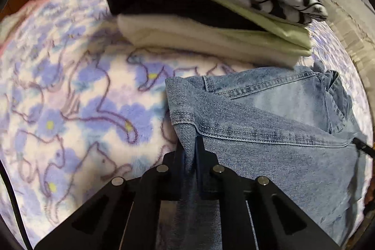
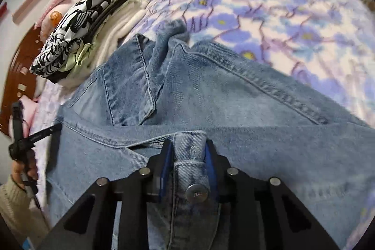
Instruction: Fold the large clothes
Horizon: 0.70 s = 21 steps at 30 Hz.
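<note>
Jeans [image 2: 211, 95] lie bunched on the flowery blanket [image 1: 70, 97], beside a pile of folded clothes [image 1: 211, 15]. Left gripper [image 1: 190, 149] pinches one denim edge tight. Right gripper [image 2: 188, 151] squeezes the waistband by its button [image 2: 196, 193].

The right gripper [image 2: 188, 149] was clamped on the buttoned waistband of the blue jeans [image 2: 211, 97], which lay spread across the floral blanket [image 2: 281, 6]. A stack of folded clothes [image 2: 86, 29], topped by a black-and-white patterned garment, lay on the blanket just beyond the jeans. The left gripper [image 2: 50, 130] was visible at the left frame edge, held in the person's left hand [image 2: 24, 170]; its finger state could not be determined.
</note>
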Tool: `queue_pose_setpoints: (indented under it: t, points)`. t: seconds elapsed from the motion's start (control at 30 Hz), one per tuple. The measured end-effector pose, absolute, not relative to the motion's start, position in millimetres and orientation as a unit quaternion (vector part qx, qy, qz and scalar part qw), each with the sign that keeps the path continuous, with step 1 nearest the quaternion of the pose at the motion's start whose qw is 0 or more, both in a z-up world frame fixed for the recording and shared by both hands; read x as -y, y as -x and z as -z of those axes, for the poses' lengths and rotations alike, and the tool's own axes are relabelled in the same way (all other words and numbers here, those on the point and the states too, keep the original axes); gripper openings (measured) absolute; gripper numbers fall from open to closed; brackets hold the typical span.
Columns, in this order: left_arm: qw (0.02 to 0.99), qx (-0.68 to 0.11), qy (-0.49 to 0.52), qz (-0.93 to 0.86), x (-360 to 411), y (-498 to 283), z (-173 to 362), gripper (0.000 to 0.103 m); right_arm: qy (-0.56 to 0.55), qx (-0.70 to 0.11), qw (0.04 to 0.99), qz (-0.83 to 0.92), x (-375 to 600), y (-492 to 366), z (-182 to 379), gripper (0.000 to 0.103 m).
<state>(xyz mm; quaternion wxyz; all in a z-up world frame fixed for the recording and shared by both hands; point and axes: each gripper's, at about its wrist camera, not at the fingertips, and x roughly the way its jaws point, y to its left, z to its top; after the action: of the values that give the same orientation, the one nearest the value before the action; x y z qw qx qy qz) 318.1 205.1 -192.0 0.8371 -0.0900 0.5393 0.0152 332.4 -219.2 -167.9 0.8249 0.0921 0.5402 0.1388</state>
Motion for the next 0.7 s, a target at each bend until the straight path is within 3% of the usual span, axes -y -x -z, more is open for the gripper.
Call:
queue_pose_setpoints:
  t: [0.17, 0.3, 0.43, 0.57, 0.63, 0.7]
  points:
    - [0.840, -0.539, 0.052, -0.023, -192.5, -318.5, 204.9, 0.005, -0.040, -0.547, 0.834, -0.056, 199.8, -321.3, 174.6, 0.028]
    - [0.843, -0.535, 0.051, -0.026, -191.5, -318.0, 203.3, 0.008, -0.027, -0.548, 0.835, -0.028, 196.0, -324.0, 178.7, 0.038]
    - [0.853, -0.517, 0.030, -0.055, -198.5, -300.7, 181.8, 0.024, -0.052, -0.497, 0.865, -0.029, 206.5, -301.2, 146.6, 0.040]
    - [0.879, -0.473, 0.045, -0.040, -182.1, -272.1, 153.3, 0.030, -0.028, -0.487, 0.872, -0.039, 191.0, -272.2, 133.8, 0.040]
    - [0.882, -0.469, 0.037, -0.019, -160.4, -260.6, 148.4, 0.045, -0.027, -0.495, 0.866, -0.061, 171.3, -261.1, 135.3, 0.040]
    - [0.881, -0.471, 0.032, 0.018, -133.2, -250.0, 147.8, 0.052, -0.037, -0.493, 0.864, -0.091, 146.0, -250.6, 136.7, 0.040]
